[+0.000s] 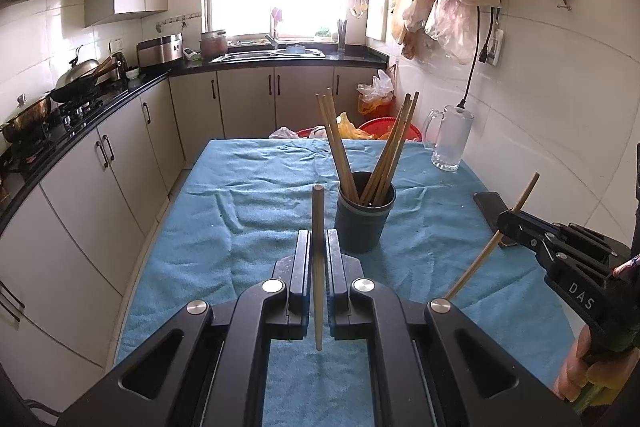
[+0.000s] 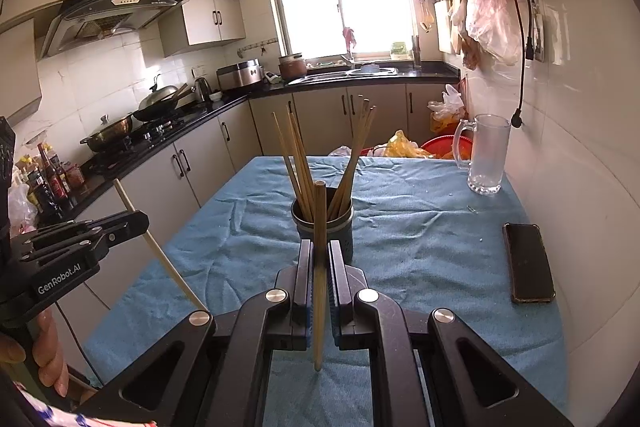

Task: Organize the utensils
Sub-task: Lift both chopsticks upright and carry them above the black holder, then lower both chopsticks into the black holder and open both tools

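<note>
A dark round holder [image 1: 362, 223] [image 2: 342, 227] stands mid-table with several wooden chopsticks fanned out of it. My left gripper [image 1: 319, 233] is shut on one wooden chopstick [image 1: 318, 211], held roughly upright just left of and nearer than the holder. My right gripper [image 2: 320, 243] is shut on another chopstick [image 2: 320, 211], upright directly in front of the holder. Each view also shows the other gripper from the side: the right gripper [image 1: 503, 222] with its slanted chopstick [image 1: 472, 273], the left gripper [image 2: 141, 221] with its slanted chopstick [image 2: 172, 271].
A blue towel [image 1: 240, 187] covers the table. At the far right stands a glass mug [image 1: 450, 139] [image 2: 486, 155], with a black phone [image 2: 528, 263] lying nearer along the right edge. A tiled wall borders the right side, kitchen cabinets the left. Red basins and bags sit beyond the table.
</note>
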`<state>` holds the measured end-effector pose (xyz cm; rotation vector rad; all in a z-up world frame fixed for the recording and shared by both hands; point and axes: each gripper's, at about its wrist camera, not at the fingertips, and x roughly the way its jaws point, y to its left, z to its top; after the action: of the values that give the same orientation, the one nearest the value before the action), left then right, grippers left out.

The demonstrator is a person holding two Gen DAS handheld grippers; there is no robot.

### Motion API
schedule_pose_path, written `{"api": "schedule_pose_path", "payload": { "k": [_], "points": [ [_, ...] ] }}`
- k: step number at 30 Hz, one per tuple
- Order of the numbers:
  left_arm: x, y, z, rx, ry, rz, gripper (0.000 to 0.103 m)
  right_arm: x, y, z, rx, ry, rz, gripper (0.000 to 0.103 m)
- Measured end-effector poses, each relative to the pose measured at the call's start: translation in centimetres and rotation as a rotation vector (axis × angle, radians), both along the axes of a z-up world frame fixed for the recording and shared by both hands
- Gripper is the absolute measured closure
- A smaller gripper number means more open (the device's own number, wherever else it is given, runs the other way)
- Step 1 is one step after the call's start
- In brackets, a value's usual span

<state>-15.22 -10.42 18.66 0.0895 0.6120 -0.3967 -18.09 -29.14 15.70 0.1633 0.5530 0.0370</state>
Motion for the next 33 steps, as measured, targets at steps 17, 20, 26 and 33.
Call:
{"api": "schedule_pose_path", "payload": {
  "k": [17, 20, 26, 33],
  "points": [
    [2.6, -1.1, 2.2, -0.012, -0.008, -0.082, 0.097, 2.4, -1.1, 1.2, 0.024, -0.007, 0.005, 0.096],
    [3.3, -1.0, 3.4, -0.03, -0.013, -0.099, 0.097, 3.1, -1.6, 1.8, 0.038, -0.011, 0.005, 0.096],
    [4.3, -1.1, 6.1, -0.043, -0.044, -0.121, 0.097, 4.6, -2.6, 4.6, 0.032, -0.059, 0.001, 0.096],
    [6.7, -1.7, 9.3, -0.115, -0.06, -0.15, 0.097, 7.1, -3.3, 8.4, 0.029, -0.128, 0.007, 0.096]
  ]
}}
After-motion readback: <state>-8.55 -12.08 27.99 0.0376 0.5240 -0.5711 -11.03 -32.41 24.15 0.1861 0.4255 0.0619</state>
